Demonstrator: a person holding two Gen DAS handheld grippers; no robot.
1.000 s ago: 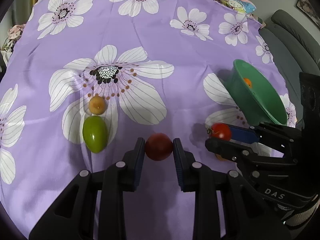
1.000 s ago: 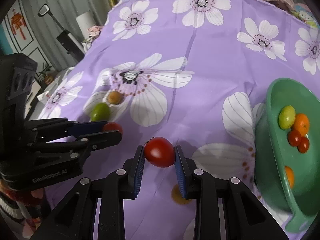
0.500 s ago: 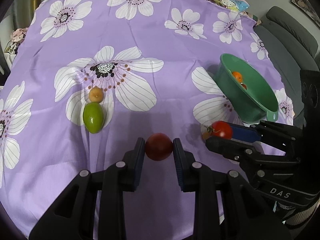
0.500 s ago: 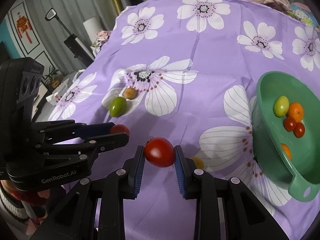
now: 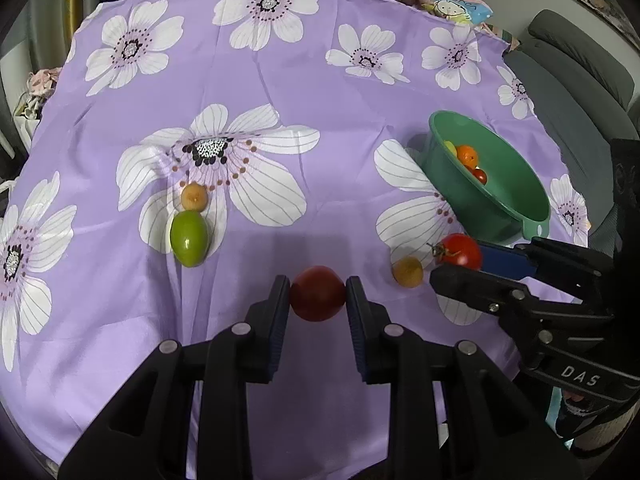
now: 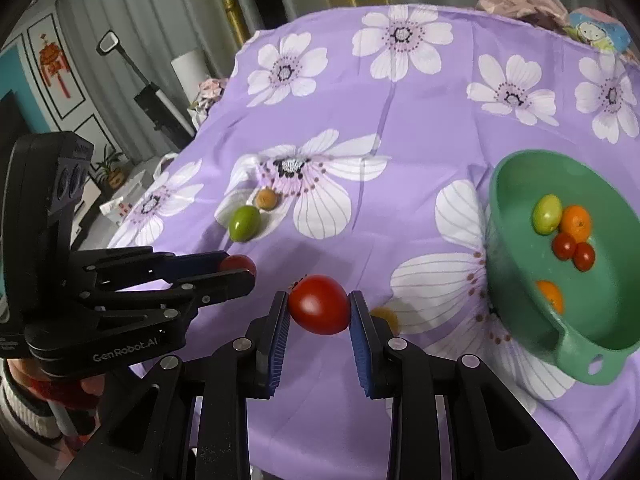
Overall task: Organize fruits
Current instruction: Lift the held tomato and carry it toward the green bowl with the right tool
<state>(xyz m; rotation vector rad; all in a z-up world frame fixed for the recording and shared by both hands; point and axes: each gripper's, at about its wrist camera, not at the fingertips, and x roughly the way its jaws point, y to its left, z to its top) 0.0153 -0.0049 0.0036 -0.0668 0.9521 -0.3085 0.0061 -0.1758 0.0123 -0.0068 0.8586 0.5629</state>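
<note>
purple flowered cloth point(image 5: 328, 92), grey sofa point(image 5: 576, 80), pink bundle point(image 6: 520, 0) behind

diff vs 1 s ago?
Both grippers lifted and drew back from the table: more cloth is in view, and the green bowl shows fully. Left gripper keeps its dark red tomato, right gripper its red tomato. Green fruit, small brown fruits and bowl contents haven't moved.

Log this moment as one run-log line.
left gripper: shut on dark tomato | right gripper: shut on red tomato | bowl: holds fruit | cloth: three fruits left
</note>
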